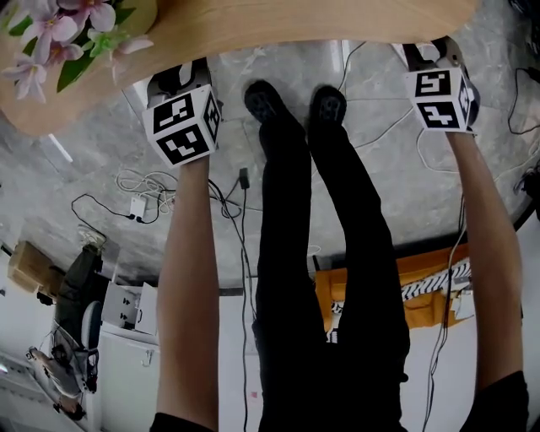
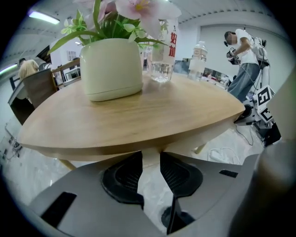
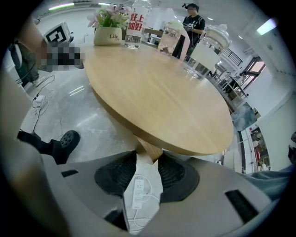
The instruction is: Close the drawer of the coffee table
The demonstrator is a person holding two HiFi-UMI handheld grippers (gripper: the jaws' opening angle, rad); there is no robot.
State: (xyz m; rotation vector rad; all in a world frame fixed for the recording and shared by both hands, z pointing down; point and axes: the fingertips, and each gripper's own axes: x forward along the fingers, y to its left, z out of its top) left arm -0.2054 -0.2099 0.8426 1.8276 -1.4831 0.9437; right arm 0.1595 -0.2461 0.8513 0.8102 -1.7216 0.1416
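The coffee table (image 1: 295, 25) has a rounded light wood top, and its near edge runs across the top of the head view. No drawer front shows clearly in any view; a pale panel (image 2: 199, 136) sits under the top. My left gripper (image 1: 175, 83) points down at the table's edge. In the left gripper view, the left gripper (image 2: 151, 159) is open by a narrow gap with nothing in it. My right gripper (image 1: 426, 52) is at the edge further right. In its own view the right gripper (image 3: 148, 159) is open and empty, in front of a wooden leg (image 3: 149, 147).
On the table stand a cream flower pot (image 2: 111, 67), a glass (image 2: 162, 71) and bottles (image 2: 198, 58). The person's black shoes (image 1: 266, 101) stand by the table. Cables (image 1: 143, 190) and a white power strip (image 3: 138, 192) lie on the marble floor. Other people stand beyond the table.
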